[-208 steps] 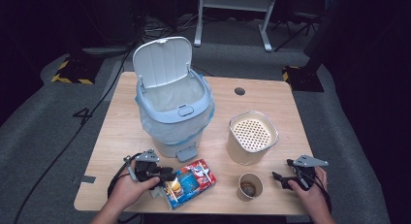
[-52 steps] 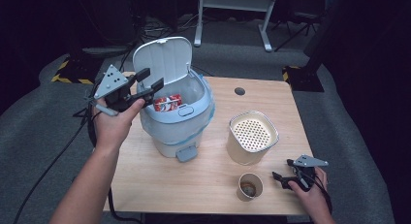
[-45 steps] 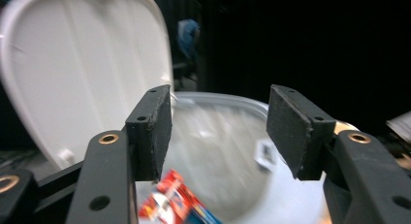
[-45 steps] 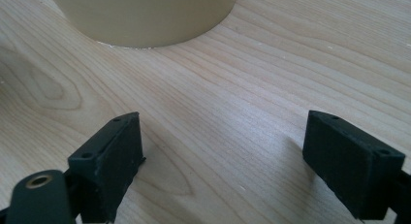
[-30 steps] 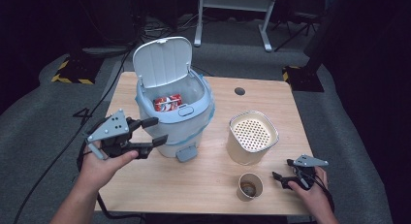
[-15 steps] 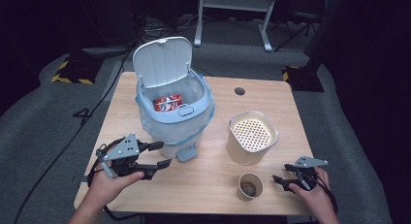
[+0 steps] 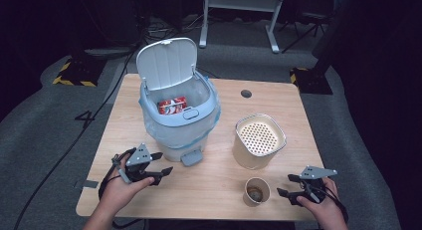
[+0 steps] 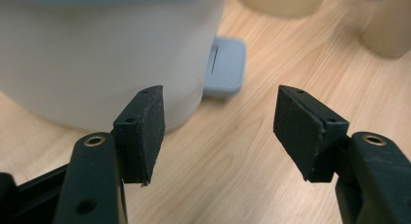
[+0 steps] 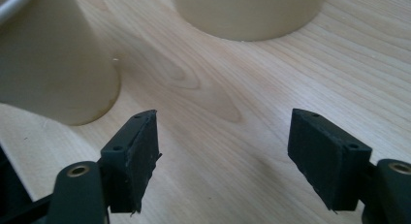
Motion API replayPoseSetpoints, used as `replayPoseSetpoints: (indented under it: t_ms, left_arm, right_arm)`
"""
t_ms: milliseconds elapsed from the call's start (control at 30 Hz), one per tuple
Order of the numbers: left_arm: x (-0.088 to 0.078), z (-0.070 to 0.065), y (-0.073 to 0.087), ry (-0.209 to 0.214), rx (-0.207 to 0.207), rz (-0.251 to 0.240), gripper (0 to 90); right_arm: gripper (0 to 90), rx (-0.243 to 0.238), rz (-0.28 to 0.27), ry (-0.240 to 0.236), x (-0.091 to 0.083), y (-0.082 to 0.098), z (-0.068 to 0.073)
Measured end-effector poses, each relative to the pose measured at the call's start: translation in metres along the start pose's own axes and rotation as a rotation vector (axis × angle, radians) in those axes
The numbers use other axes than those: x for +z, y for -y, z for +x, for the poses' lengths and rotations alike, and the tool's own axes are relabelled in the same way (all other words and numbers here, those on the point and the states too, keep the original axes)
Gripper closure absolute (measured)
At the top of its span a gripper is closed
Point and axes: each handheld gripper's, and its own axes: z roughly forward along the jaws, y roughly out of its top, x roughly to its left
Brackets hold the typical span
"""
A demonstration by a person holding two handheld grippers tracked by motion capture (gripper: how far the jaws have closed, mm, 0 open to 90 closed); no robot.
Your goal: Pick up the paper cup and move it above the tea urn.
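Bin [image 7: 176,118]: rounded pale-blue plastic pedal bin with a thin clear liner, standing on the left half of the worktop; its domed white lid [image 7: 166,63] is tipped up and back.
Worktop [image 7: 219,190]: light wood-grain board with rounded corners and a small dark round hole near the far edge.
Canister [image 7: 259,140]: cream, rounded-square tub with a perforated top, right of the bin and apart from it.
Left gripper [image 7: 158,163]: held low over the worktop just in front of the bin's left side; its flat black rubber fingers [image 8: 145,129] stand apart with only bare wood between them.
Right gripper [image 7: 287,185]: near the front right edge, just right of the cup; fingers [image 9: 138,156] spread, nothing between them, having just been closing.
Packet [image 7: 171,105]: red and white glossy wrapper, lying inside the bin.
Cup [image 7: 256,191]: small tan paper cup, upright, with dark dregs inside.
Pedal [image 7: 191,158]: flat blue-grey plastic tab at the bin's foot.
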Motion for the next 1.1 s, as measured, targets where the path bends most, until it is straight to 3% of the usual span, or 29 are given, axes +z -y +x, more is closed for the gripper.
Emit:
replayPoseSetpoints:
  t_ms: [233, 333, 400, 600, 833, 1100]
  left_arm:
    - [0.012, 0.010, 0.017, -0.014, -0.046, 0.068, 34.0]
    - [0.017, 0.013, 0.022, -0.054, -0.040, 0.099, 30.1]
    - [0.021, 0.016, 0.026, -0.104, -0.043, 0.134, 28.8]
    - [0.030, 0.019, 0.033, -0.127, -0.021, 0.209, 26.7]
    - [0.033, 0.023, 0.039, -0.115, -0.043, 0.153, 18.7]
    - [0.034, 0.023, 0.039, -0.117, -0.048, 0.155, 17.2]
  right_arm:
    - [27.3, -0.041, -0.005, -0.023, -0.002, 0.002, 0.011]
    - [27.1, -0.067, -0.024, -0.032, -0.002, 0.003, 0.017]
    - [26.0, -0.084, -0.029, -0.033, -0.001, 0.003, 0.021]
    - [23.9, -0.120, -0.066, -0.072, 0.001, 0.003, 0.036]
    - [19.1, -0.166, -0.102, -0.094, 0.002, 0.002, 0.052]
    - [15.9, -0.175, -0.136, -0.128, 0.010, -0.001, 0.068]
